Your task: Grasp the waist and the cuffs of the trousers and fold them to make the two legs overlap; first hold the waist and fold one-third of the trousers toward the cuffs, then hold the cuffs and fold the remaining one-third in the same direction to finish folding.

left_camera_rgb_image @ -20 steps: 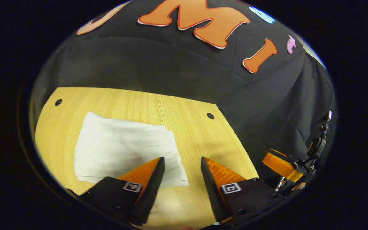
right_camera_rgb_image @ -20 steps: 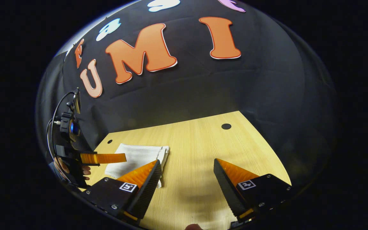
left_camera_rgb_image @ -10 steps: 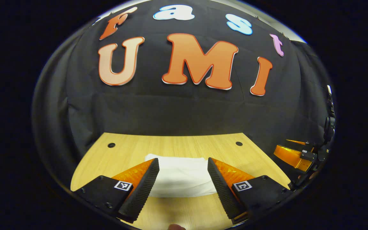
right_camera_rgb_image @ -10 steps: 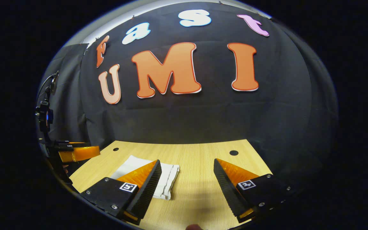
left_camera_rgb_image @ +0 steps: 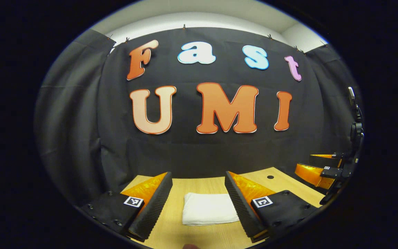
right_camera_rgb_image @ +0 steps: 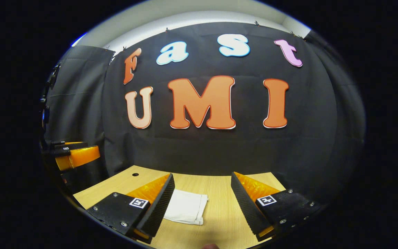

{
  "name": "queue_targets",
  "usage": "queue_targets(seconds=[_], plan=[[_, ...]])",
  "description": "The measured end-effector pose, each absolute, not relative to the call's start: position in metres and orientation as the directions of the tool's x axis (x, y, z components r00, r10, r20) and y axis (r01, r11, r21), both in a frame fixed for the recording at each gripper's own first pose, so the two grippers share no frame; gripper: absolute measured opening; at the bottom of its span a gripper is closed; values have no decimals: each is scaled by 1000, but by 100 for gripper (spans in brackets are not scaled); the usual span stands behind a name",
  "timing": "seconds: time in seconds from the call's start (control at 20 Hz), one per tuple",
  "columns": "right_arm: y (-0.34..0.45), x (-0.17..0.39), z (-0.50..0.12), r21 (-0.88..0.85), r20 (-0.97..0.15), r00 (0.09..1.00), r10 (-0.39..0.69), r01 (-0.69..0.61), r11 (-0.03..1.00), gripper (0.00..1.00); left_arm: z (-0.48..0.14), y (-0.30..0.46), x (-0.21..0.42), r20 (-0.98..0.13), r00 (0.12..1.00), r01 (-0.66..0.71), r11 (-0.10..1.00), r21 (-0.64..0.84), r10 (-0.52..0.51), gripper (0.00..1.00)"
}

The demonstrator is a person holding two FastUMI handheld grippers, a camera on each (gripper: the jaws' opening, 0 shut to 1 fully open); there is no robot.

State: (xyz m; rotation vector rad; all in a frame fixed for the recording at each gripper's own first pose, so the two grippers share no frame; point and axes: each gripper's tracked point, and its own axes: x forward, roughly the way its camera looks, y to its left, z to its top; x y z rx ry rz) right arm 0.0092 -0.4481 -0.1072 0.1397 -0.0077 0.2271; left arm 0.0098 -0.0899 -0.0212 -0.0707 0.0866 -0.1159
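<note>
— Two grippers, both held up off the table (left_camera_rgb_image: 216,238), both with fingers spread wide and nothing between them. Where are the trousers?

— Folded into a small white rectangle, the trousers (left_camera_rgb_image: 209,213) lie flat on the pale wood-grain top. In the left gripper view they sit right between the left gripper (left_camera_rgb_image: 198,202) fingers, square-on, so you see a smooth top face.

— And from the other side?

— In the right gripper view the trousers (right_camera_rgb_image: 187,211) lie off to the left, partly behind that gripper's left finger (right_camera_rgb_image: 157,204), and their stacked layers show along the right-hand edge. The right gripper (right_camera_rgb_image: 202,202) points at bare wood mostly.

— Can each camera see the other tool?

— Yes. The left gripper view catches the right gripper (left_camera_rgb_image: 318,169) at its far right edge, apart from the cloth; the right gripper view shows the left gripper (right_camera_rgb_image: 76,155) at its far left. The inner faces of the fingers are ridged, like a sawtooth grip.
</note>
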Motion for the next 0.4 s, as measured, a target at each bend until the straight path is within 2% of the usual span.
queue_targets(seconds=[0.1,0.15,0.2,0.4], plan=[[-435,-9,-98,121,36,975,219,-221,968,98,-3,-74,-11,-46,992,117,992,-55,-119,99],[-430,-16,-94,120,38,977,212,-215,969,98,3,-68,-20,-33,993,110,993,-48,-111,96],[-425,-23,-94,126,31,978,205,-207,970,98,6,-65,-30,-23,993,114,992,-58,-116,98],[-417,-60,-88,103,32,984,177,-180,978,98,-6,-49,-53,-26,986,160,984,-84,-162,96]])
